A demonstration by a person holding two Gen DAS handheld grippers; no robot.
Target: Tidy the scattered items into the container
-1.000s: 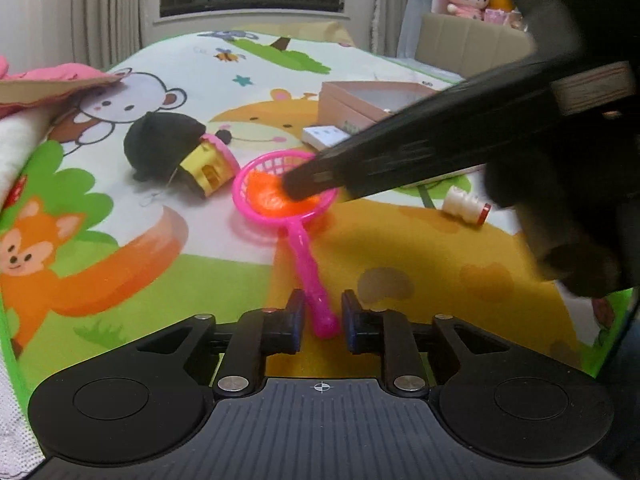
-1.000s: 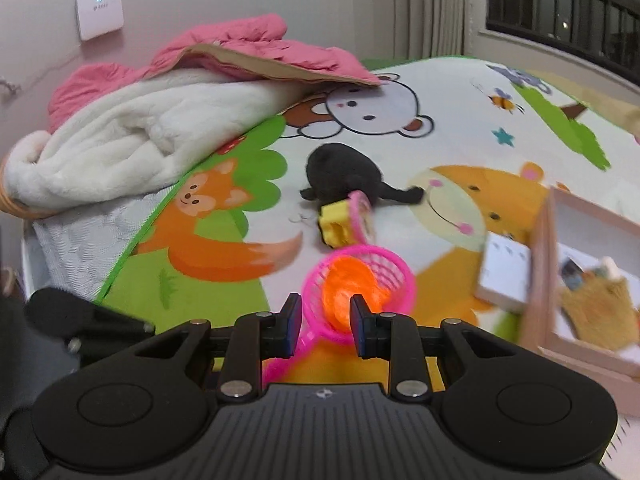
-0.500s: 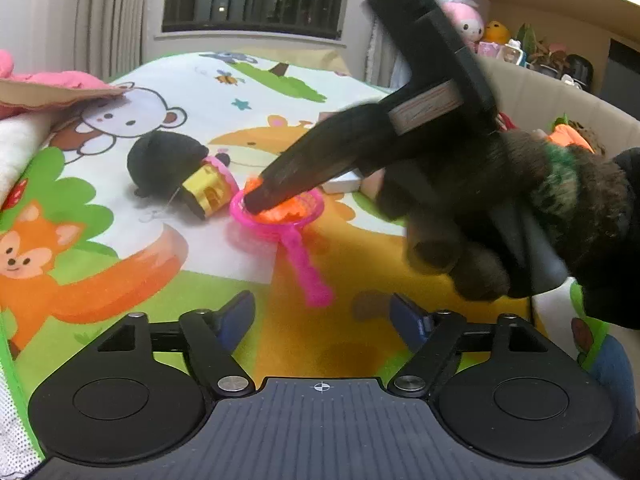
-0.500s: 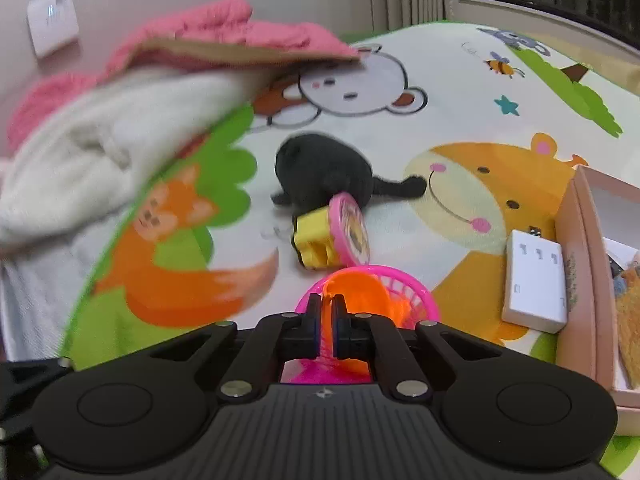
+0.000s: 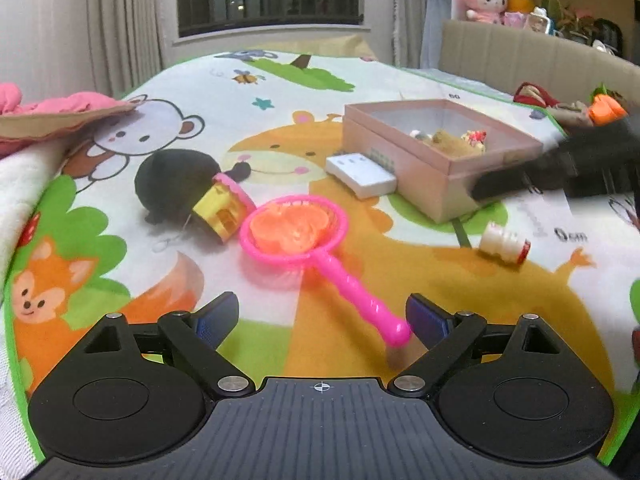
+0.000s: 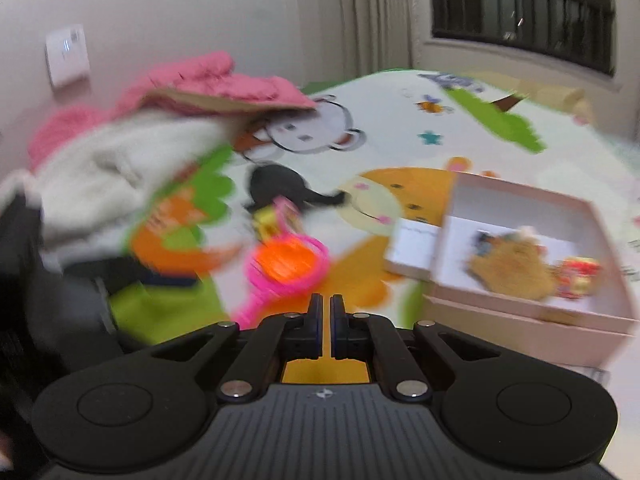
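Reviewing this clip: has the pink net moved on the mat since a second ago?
Yes. In the left wrist view the pink net has swung: its hoop stays by the yellow toy house, but its handle tip now points right, towards the pink box.

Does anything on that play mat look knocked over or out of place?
Yes. A small white bottle with a red cap lies on its side, and a yellow toy house is tipped over against a black plush. A pink net and a white block lie on the mat outside the pink box.
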